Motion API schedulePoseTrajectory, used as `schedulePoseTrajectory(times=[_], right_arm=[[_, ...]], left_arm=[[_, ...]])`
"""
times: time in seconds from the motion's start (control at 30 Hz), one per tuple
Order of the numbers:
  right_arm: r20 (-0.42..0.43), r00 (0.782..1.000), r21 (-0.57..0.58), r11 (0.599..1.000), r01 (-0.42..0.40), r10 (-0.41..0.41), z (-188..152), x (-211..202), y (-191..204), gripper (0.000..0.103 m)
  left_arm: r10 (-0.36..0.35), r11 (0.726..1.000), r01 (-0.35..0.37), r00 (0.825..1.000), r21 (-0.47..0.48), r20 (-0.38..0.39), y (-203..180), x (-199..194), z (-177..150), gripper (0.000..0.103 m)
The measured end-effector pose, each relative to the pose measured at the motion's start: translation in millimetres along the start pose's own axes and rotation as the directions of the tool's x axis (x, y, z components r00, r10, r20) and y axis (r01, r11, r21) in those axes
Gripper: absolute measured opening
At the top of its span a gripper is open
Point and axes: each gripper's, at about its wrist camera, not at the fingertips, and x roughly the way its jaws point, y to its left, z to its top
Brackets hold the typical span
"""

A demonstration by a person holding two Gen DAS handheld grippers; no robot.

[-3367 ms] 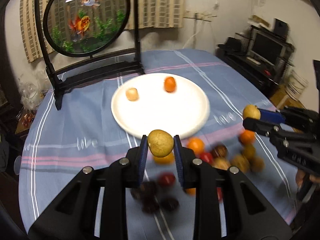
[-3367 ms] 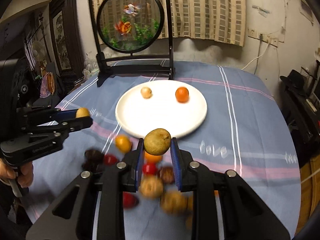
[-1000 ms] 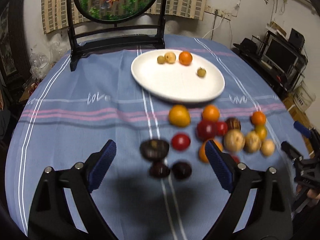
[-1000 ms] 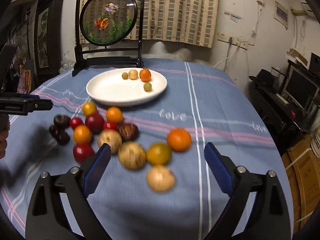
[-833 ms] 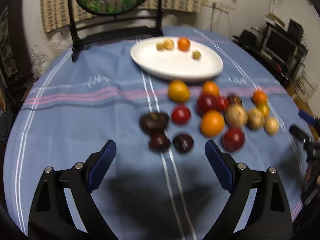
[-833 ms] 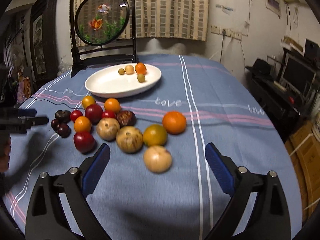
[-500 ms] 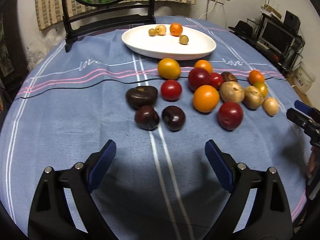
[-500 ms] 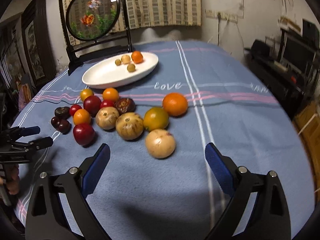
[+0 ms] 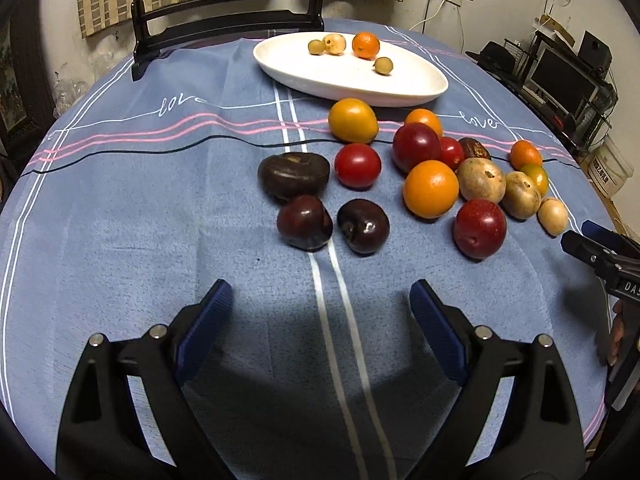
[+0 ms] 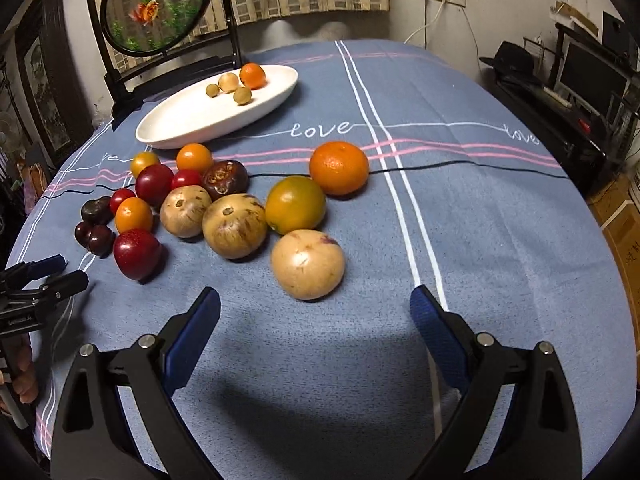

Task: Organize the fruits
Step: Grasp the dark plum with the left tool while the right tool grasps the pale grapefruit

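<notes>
Nearest to me, the left gripper (image 9: 320, 312) hangs over the blue striped tablecloth (image 9: 120, 240) with its blue-padded jaws spread wide and nothing between them. The right gripper (image 10: 314, 314) is just the same: jaws far apart, empty, tilted down at the cloth.

Just beyond the left gripper lie two dark purple plums (image 9: 305, 222), side by side, with a flatter dark brown fruit (image 9: 294, 175) touching them from behind. A small red tomato (image 9: 357, 165) sits just beside that.

In front of the right gripper, closest to it, is a pale tan round fruit (image 10: 307, 264). Behind it sit a mottled brown round fruit (image 10: 234, 226) and a green-orange citrus (image 10: 295, 204), close against each other, and a bright orange mandarin (image 10: 339, 167) a little farther back. To their left a glossy red plum (image 10: 137, 254) lies near the tip of the left gripper, with more red, orange and brown fruit crowded beyond it.

Farther back stands the white oval plate (image 10: 180, 126), holding one small orange (image 10: 252, 75) and three small pale round fruits (image 10: 242, 95), all near its far rim. Behind the plate stands a black-framed round screen painted with goldfish (image 10: 156, 4).
</notes>
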Motion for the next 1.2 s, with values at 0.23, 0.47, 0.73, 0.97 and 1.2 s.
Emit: schedulePoseTrajectory(times=[0.23,0.47,0.73,0.97,1.2], right_arm=[[-0.021,1.0,0.019,1.0,-0.013,0.014,8,8,-2,0.082],[-0.071,0.997,-0.018,1.0,-0.003,0.002,13,22,7,0.058],[-0.058,0.998,-0.007,1.0,-0.003,0.003,17,25,1,0.047],[-0.048,0.999,-0.03,0.999,-0.011,0.009,17,23,5,0.042],[-0.044,0.998,-0.005,0.999,-0.043,0.043,13,19,0,0.042]], left_arm=[[0.003,1.0,-0.003,1.0,0.006,0.011,-2,-1,0,0.092],[-0.002,1.0,0.002,1.0,0.004,0.011,-1,-1,0,0.092],[-0.009,1.0,0.009,1.0,0.002,0.009,2,-5,3,0.092],[0.003,1.0,-0.002,1.0,-0.028,0.029,18,-17,30,0.092],[0.026,0.999,-0.025,1.0,-0.023,0.015,18,-4,61,0.092]])
